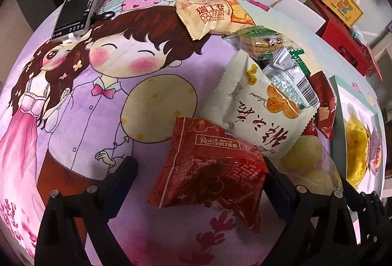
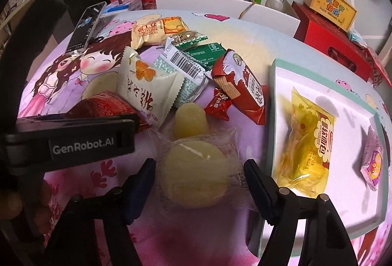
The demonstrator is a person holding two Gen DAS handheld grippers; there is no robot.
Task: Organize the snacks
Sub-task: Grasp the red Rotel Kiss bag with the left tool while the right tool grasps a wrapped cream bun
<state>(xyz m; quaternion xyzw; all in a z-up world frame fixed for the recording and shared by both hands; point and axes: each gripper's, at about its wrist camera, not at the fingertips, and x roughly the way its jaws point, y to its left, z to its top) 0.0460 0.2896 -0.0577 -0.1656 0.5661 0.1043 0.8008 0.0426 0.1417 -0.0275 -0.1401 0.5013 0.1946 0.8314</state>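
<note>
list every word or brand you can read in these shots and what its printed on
"DALIYUAN SWISS ROLL": cream snack packet near the phone.
"Rater KISS": red packet between the left gripper fingers.
"GenRobot.AI": side of the left gripper body, seen from the right wrist.
Chinese characters: white packet, yellow packet on the tray, yellow box.
Too small or blurred: barcode digits on the silver packet, phone screen text, small print elsewhere.

Snack packets lie heaped on the cartoon-print cloth — a red Rater Kiss packet (image 1: 208, 165) lowest, a white pastry packet (image 1: 259, 109) against it, a clear-wrapped yellow cake (image 2: 193, 175) beside — while a yellow bread packet (image 2: 306, 148) lies flat in the white tray (image 2: 276, 94).
</note>
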